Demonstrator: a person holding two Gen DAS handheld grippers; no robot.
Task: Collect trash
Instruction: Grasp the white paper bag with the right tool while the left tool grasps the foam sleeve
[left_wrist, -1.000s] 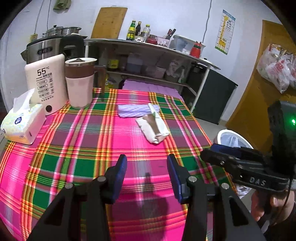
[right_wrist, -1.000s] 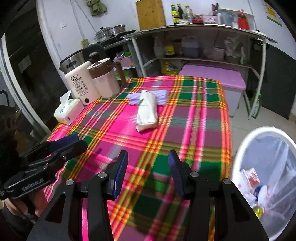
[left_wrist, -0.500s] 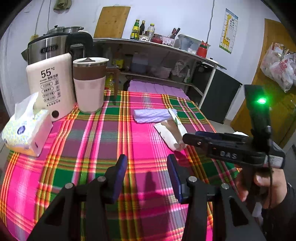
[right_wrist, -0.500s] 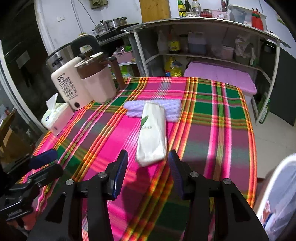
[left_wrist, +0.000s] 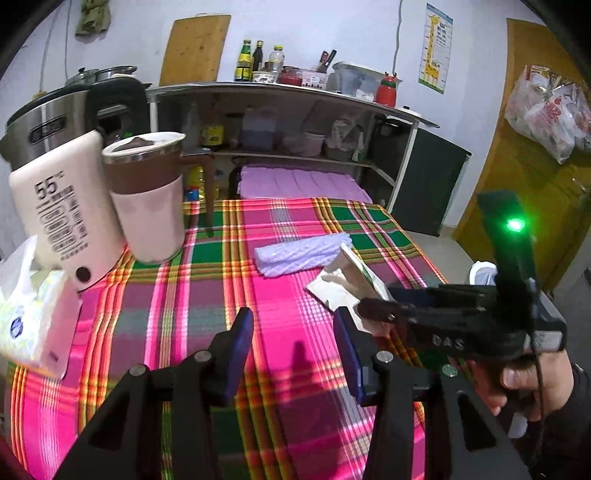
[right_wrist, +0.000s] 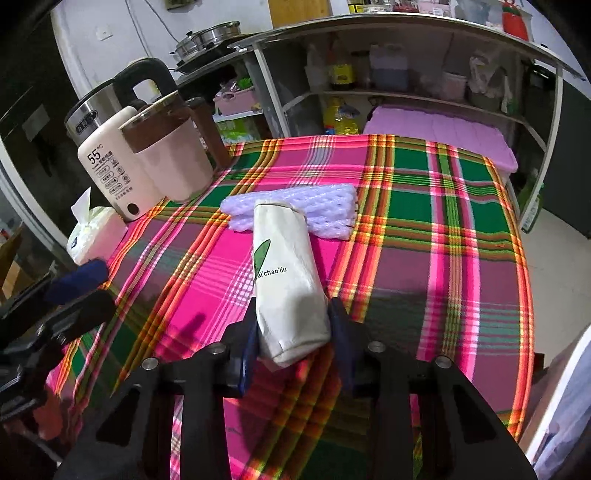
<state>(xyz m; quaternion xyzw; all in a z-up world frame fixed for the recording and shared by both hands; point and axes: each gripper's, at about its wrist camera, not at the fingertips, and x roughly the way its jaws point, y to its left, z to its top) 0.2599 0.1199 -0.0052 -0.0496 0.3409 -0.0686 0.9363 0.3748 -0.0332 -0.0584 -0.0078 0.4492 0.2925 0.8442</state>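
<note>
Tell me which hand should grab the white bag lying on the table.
Right. The right gripper already has its open fingers on either side of the white bag. The left gripper hovers open over bare cloth, off to the bag's side.

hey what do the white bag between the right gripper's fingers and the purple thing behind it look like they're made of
White bag: probably matte paper, given its creases, flat folded end and printed green logo; coated paper or plastic can't be excluded. Purple wrap: likely soft foam netting, from its dimpled mesh texture and puffy folded layers.
</note>
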